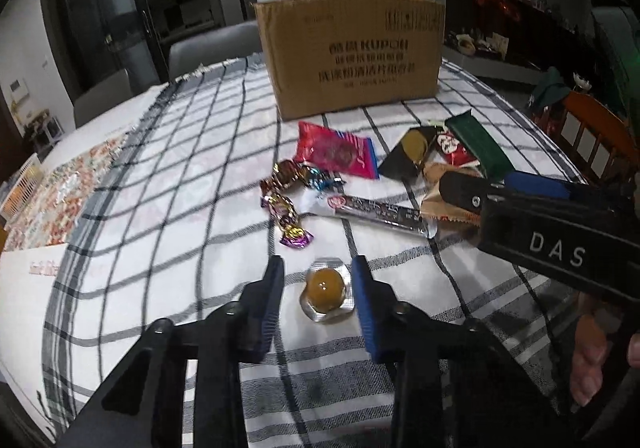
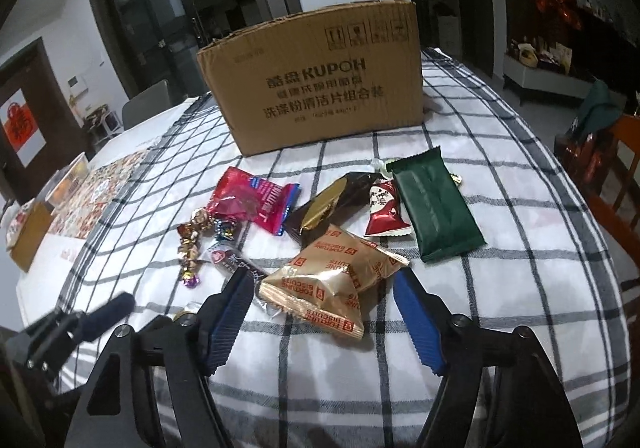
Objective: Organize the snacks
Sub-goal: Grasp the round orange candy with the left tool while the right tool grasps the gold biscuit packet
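While angled down over the checked tablecloth (image 1: 180, 208) in the left wrist view, straddles a small jelly cup (image 1: 326, 290) with the left gripper (image 1: 318, 268). Jaws narrowed but not clamped: right-hand blue finger touching the cup's foil rim, left-hand finger just beside it with cloth showing between. Cup resting flat on the cloth, not lifted. Farther up: foil-wrapped sweets (image 1: 286, 192) in a loose cluster, a long silver stick packet (image 1: 376, 214) lying crosswise, a red packet (image 1: 336, 152) beyond them. Behind all of it, upright near the far edge of the table, a cardboard box (image 1: 352, 56) printed KUPOH.

Seen from the right wrist view, right gripper (image 2: 324, 280) spread wide around a gold biscuit packet (image 2: 332, 280). Left finger against the packet's near corner, right finger just beside its crimped end; cannot tell whether either presses. Packet lying on the cloth. Just past it, a dark brown and gold packet (image 2: 324, 208), a small red sachet (image 2: 386, 212), and a green packet (image 2: 436, 208) overlapping the sachet's edge. Left gripper visible low at the left edge, blurred.
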Tool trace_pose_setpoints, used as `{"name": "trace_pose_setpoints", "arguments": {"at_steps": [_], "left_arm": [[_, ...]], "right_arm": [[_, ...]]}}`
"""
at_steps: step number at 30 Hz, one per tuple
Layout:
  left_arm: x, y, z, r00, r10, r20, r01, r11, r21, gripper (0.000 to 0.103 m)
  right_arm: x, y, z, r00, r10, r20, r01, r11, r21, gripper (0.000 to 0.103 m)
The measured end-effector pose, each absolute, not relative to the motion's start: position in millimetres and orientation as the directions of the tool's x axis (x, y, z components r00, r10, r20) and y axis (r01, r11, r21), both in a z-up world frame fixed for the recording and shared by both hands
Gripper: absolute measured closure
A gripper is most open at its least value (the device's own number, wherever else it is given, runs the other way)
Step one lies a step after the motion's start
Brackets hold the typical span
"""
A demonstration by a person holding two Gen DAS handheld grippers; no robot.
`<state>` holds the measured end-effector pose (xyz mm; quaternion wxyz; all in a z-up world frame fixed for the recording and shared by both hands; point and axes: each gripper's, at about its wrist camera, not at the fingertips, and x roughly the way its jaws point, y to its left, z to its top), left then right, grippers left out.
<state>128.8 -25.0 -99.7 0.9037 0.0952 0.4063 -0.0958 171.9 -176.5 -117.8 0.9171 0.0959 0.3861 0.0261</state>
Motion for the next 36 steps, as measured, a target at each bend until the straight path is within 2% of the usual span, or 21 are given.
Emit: {"name": "trace_pose_setpoints", "arguments": {"at_steps": [6, 9, 11, 18, 24, 26, 36], "left_arm": [[135.4, -26.3, -110.3, 0.624, -0.11, -0.773, 0.263, 0.962, 0.075, 0.077], [138.9, -25.3, -115.4, 0.605, -0.123, -0.787, 0.264, 0.963, 0.052, 0.077], [141.1, -23.7, -118.6, 0.593, -0.134, -0.794, 0.26, 0.965, 0.032, 0.077], [145.2, -26.3, -122.5, 0.602, -0.124, -0.789, 0.259, 0.965, 0.046, 0.077], [145.0, -26.5, -125.6, 0.612, -0.102, -0.784, 0.252, 0.965, 0.072, 0.075], [144.3, -25.5, -125.6, 0.616, -0.109, -0.78, 0.252, 0.966, 0.064, 0.076], [144.2, -23.4, -123.9, 0.615, -0.124, -0.779, 0.247, 0.968, 0.041, 0.08]], "right_arm": [[179.3, -178.3, -126.9, 0.675, 0.125, -0.727, 0.042, 0.977, 0.207, 0.03], [182.4, -178.0, -130.5, 0.67, 0.118, -0.733, 0.047, 0.979, 0.2, 0.031], [184.2, -177.2, -132.1, 0.665, 0.117, -0.738, 0.045, 0.98, 0.196, 0.035], [187.0, -176.4, -141.2, 0.643, 0.136, -0.754, 0.041, 0.976, 0.212, 0.036], [187.4, -174.7, -142.1, 0.647, 0.161, -0.745, 0.013, 0.975, 0.223, 0.052], [185.8, -174.4, -140.8, 0.657, 0.152, -0.738, 0.013, 0.977, 0.213, 0.061], [179.1, -175.8, -134.1, 0.68, 0.142, -0.719, -0.003, 0.981, 0.192, 0.071]]}}
